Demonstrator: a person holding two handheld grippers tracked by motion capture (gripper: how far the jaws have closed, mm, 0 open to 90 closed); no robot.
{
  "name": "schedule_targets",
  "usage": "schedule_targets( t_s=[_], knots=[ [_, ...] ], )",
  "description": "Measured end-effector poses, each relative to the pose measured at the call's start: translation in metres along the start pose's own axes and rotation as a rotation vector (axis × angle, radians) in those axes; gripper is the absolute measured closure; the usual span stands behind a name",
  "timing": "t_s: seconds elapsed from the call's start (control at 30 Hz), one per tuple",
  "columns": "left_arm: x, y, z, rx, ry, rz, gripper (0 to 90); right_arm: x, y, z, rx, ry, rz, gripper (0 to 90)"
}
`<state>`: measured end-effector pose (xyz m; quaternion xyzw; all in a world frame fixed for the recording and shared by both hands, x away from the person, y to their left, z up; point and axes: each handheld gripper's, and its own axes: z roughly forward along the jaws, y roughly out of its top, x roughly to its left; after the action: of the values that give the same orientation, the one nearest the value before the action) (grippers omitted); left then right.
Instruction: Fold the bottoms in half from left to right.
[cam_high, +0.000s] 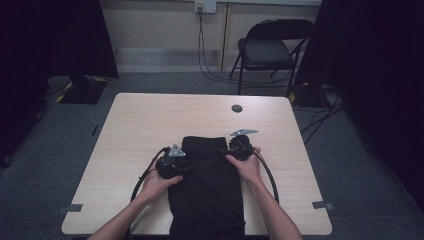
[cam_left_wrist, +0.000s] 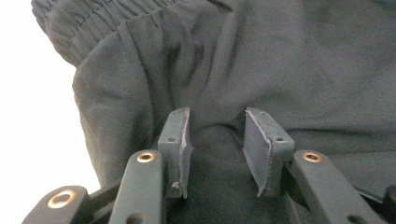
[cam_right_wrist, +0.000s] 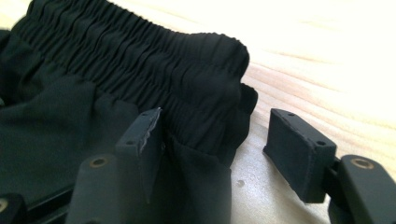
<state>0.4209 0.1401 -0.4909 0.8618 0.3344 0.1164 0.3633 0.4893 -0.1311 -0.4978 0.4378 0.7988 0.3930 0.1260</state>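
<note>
Lying flat, black elastic-waisted garment (cam_high: 207, 185)

The high view is dim, dark toward both side edges. In both gripper views the table (cam_right_wrist: 327, 70) glares near white, and the close black cloth (cam_left_wrist: 280, 60) looks soft.

Overhead view; two close garment (cam_high: 207, 185) views

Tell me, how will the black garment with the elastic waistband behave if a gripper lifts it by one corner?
The black garment would probably droop limply: its cloth lies in soft folds. The gathered elastic waistband looks thicker, so it may give a firmer hold. It seems light and unlikely to slip.
</note>
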Motion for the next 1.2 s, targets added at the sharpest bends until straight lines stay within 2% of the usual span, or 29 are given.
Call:
schedule_targets(
  t_s=[0.07,0.1,0.17,0.2,0.23,0.3,0.37,0.4,0.47,0.5,0.57,0.63,0.7,0.83,0.93,0.97,1.07,1.13,1.2],
  knots=[
    [0.000,0.000,0.000,-0.002,-0.004,-0.006,59.1,0.003,-0.001,0.000,-0.005,0.022,-0.031,47.0],
    [0.001,0.001,0.000,0.001,-0.001,-0.001,58.0,0.006,-0.001,0.001,-0.002,0.012,-0.046,49.2],
    [0.000,0.002,0.000,0.006,-0.011,0.006,52.9,0.008,-0.001,0.001,0.004,0.017,-0.057,54.3],
    [0.001,0.003,-0.001,0.003,-0.013,0.002,49.9,0.009,0.000,0.001,0.012,0.028,-0.060,59.9],
    [0.002,0.005,-0.003,-0.015,-0.016,-0.011,48.6,0.008,-0.001,0.000,0.011,0.048,-0.048,66.3],
    [0.008,0.010,-0.013,-0.079,-0.004,-0.019,46.6,0.009,-0.002,0.001,0.003,0.068,-0.033,71.4],
    [0.016,0.013,-0.023,-0.146,0.034,-0.067,43.5,0.008,-0.002,0.001,0.003,0.076,-0.027,74.3],
    [0.019,0.013,-0.025,-0.167,0.026,-0.098,41.7,0.009,-0.002,0.001,0.003,0.079,-0.024,74.8],
    [0.032,0.010,-0.026,-0.121,0.047,-0.135,38.7,0.010,-0.002,0.001,0.005,0.070,-0.030,75.4],
    [0.035,0.009,-0.025,-0.119,0.051,-0.154,35.0,0.011,-0.002,0.000,0.005,0.065,-0.036,75.5],
    [0.046,0.005,-0.022,-0.108,0.031,-0.197,34.1,0.012,-0.002,0.000,0.008,0.060,-0.039,75.6],
    [0.050,0.003,-0.018,-0.088,0.020,-0.193,33.1,0.012,-0.001,0.000,0.008,0.057,-0.044,75.6],
    [0.054,0.002,-0.012,-0.084,-0.018,-0.208,35.5,0.013,-0.001,0.000,0.009,0.054,-0.050,75.6],
    [0.051,0.002,-0.004,-0.060,0.014,-0.176,44.6,0.013,-0.002,0.000,0.007,0.051,-0.045,75.5],
    [0.052,0.003,0.001,-0.060,-0.009,-0.174,48.6,0.010,-0.003,0.000,-0.004,0.071,-0.021,75.6],
    [0.051,0.003,0.004,-0.044,-0.009,-0.173,48.7,0.011,-0.003,0.000,-0.003,0.068,-0.024,75.6],
    [0.049,0.004,0.005,-0.044,0.013,-0.168,52.3,0.014,-0.001,0.000,0.006,0.052,-0.041,75.6],
    [0.046,0.005,0.006,-0.035,0.019,-0.136,59.0,0.015,-0.002,0.000,0.003,0.054,-0.037,75.7],
    [0.046,0.005,0.006,-0.033,0.009,-0.139,69.9,0.014,-0.002,0.001,-0.003,0.061,-0.014,76.1]
  ],
)
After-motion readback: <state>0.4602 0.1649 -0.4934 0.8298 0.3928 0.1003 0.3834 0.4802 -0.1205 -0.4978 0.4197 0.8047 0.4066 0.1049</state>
